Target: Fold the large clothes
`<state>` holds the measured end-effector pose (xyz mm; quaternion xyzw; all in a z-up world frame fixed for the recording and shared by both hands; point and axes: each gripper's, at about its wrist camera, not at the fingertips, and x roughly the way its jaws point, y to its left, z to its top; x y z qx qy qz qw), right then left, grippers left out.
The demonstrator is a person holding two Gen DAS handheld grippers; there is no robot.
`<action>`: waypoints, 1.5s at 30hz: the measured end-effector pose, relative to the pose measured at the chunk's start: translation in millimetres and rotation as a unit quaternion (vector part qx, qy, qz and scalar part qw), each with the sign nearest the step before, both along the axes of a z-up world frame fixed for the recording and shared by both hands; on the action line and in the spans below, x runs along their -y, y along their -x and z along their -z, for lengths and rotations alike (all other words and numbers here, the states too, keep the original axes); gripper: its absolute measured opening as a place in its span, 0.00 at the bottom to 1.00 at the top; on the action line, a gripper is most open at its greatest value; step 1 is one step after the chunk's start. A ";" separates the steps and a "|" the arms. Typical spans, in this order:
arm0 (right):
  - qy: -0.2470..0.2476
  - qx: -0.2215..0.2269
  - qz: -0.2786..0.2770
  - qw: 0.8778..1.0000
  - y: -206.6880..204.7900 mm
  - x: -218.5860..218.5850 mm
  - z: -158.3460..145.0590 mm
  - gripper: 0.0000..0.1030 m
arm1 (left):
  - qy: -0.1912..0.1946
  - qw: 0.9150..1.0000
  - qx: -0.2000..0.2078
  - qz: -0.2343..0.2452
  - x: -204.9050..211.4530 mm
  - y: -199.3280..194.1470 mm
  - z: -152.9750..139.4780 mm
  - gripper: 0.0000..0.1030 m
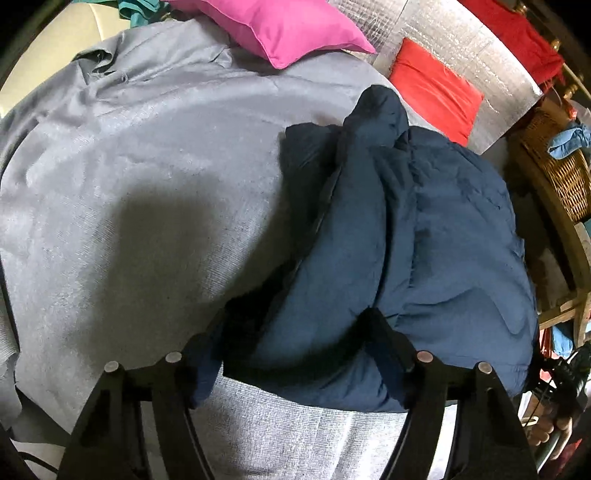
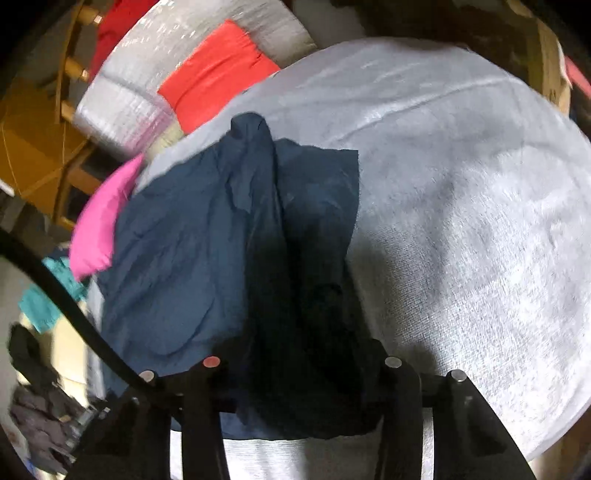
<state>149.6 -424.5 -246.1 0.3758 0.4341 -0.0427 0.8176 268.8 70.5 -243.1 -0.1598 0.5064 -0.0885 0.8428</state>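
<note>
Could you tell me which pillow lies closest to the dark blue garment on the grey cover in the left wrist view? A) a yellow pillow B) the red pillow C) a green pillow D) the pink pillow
B: the red pillow sits just past the upper edge of the dark blue garment, while the pink pillow lies farther off across the grey cover.

I worked over a grey cover (image 1: 147, 177) that lay wrinkled across the whole surface, with a pink pillow (image 1: 288, 26) and a red pillow (image 1: 436, 88) at its far edge. The red one rested on a silver quilted mat (image 1: 480, 62). A wicker basket (image 1: 561, 173) stood just beside the mat, and wooden spindles (image 2: 79, 70) showed beyond it under dim, uneven light.
</note>
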 end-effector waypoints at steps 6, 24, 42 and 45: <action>-0.073 0.030 0.045 0.996 20.8 24.4 -3.1 0.66 | 0.007 0.999 0.036 -0.013 -11.5 16.1 -18.7 0.72; 0.035 0.042 -0.037 0.998 14.7 -24.2 -19.4 0.33 | 0.003 1.000 0.028 -0.006 -1.4 16.4 -11.5 0.74; -0.097 0.030 0.036 0.994 59.6 -2.8 -2.6 0.60 | 0.031 0.994 0.108 -0.016 -14.9 59.6 -49.3 0.78; -0.118 0.036 0.019 0.992 68.0 -14.3 -0.5 0.60 | 0.077 0.995 0.055 0.026 -2.3 60.1 -34.2 0.78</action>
